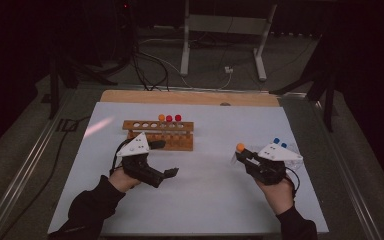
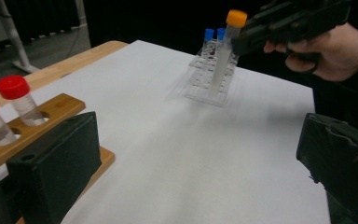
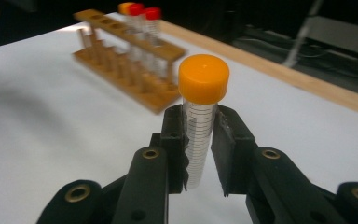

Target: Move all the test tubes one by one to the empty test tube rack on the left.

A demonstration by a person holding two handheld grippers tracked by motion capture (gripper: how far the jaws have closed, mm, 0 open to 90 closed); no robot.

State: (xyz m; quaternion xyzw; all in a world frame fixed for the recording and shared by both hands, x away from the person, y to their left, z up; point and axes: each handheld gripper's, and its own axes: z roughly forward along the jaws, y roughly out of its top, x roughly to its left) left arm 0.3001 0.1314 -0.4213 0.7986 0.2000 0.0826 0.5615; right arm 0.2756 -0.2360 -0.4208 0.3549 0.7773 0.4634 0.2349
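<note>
Right gripper (image 3: 199, 154) clamps the orange-capped tube (image 3: 201, 121) upright.

High view: the whole tabletop (image 1: 200, 200) is being overlooked from above its near edge.
Left gripper view: aimed low across toward the right edge.
Right gripper view: held close, facing the far-left corner.
Shared: the wooden rack (image 1: 158, 134) (image 2: 37, 122) (image 3: 128, 65) is being caught by all three.

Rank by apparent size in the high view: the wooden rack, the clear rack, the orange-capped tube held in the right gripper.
1. Wooden rack, clearly largest.
2. Clear rack, mostly hidden behind the right gripper, so unsure.
3. Orange-capped tube, smallest.
</note>
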